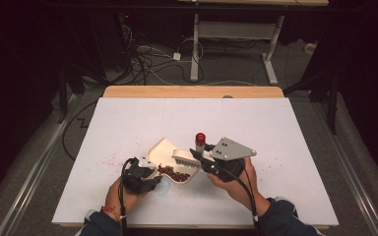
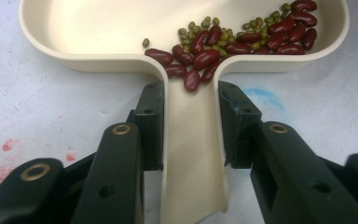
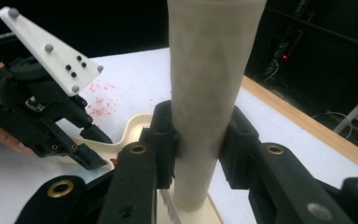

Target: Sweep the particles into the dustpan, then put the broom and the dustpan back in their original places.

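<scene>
- High view: a cream dustpan [image 1: 163, 152] is seen on the white table [image 1: 275, 147], held at its handle by the left gripper [image 1: 153, 173]; a small cream brush [image 1: 186, 158] is held over the pan's open side by the right gripper [image 1: 197, 156].
- Left gripper view: the jaws are clamped on either side of the pan's handle [image 2: 193, 154], and the tray lies straight ahead of them. A firm, level hold is judged best, so that the load is not tipped back down the handle channel.
- Right gripper view: the jaws are closed on the brush's round handle [image 3: 209, 93], which stands upright between them; the bristles sit below the jaws, barely seen. Short, low strokes toward the pan are advised.
- Red kidney beans [image 2: 205, 56] are heaped just ahead of the left jaws, at the mouth of the handle and along the tray's far right side.
- Small green beans [image 2: 200, 25] are mixed among them, beyond the red ones.
- Red specks [image 1: 109, 160] are noted on the table, left of the left gripper.
</scene>
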